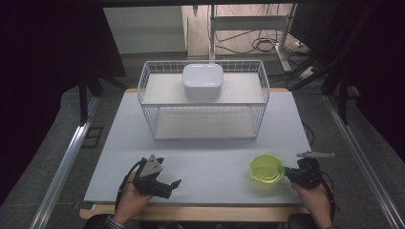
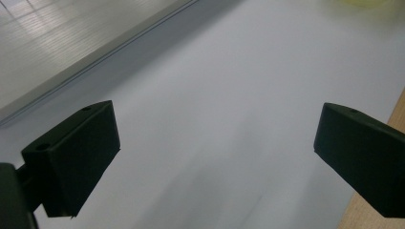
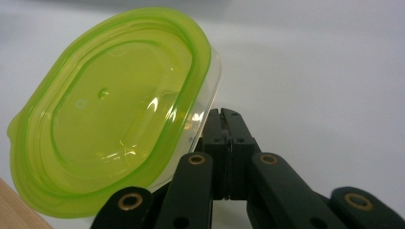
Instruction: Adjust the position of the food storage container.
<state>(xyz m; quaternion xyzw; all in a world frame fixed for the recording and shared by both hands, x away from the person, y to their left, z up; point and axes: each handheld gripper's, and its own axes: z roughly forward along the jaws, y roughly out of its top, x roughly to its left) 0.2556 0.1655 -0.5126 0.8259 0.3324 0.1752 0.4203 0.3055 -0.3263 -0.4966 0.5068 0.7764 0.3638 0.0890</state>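
A clear container with a lime-green lid (image 1: 266, 168) (image 3: 114, 109) sits at the front right of the white table. My right gripper (image 1: 286, 174) (image 3: 223, 117) comes at it from the right; its jaws are pressed together at the container's rim, and the container looks tilted in the right gripper view. At the front left a hand holds my left gripper (image 1: 171, 187) (image 2: 215, 157) low over bare table, pointing right, open with nothing between its jaws.
A white wire two-shelf rack (image 1: 143, 90) stands at the back middle of the table, with a white lidded box (image 1: 202, 81) on its top shelf. The table's wooden front edge (image 1: 200, 212) runs just below both hands.
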